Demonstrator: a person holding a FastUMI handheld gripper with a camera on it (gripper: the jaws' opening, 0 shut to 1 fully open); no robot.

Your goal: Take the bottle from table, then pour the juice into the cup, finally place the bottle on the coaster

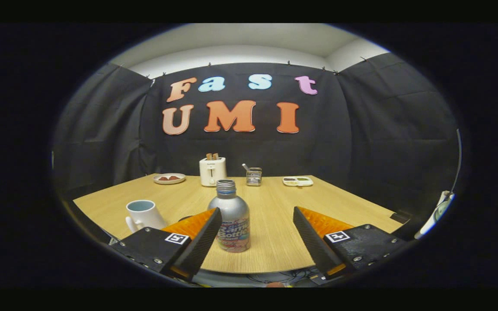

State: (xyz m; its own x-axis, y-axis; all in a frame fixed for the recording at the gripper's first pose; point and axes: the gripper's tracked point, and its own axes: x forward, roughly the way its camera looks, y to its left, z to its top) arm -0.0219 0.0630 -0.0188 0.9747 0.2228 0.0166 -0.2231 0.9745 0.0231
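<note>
Silver bottle (231,216) stands upright between the released tool (257,216) fingers, nearer the left one, untouched.

1. Even, fairly bright light falls from overhead onto the table (275,203)
2. The bottle (231,216) between the gripper (257,216) fingers shows soft glare on its metal shoulder
3. Fisheye bending curves the table edges; far things beyond the fingers look small and slightly soft
</note>
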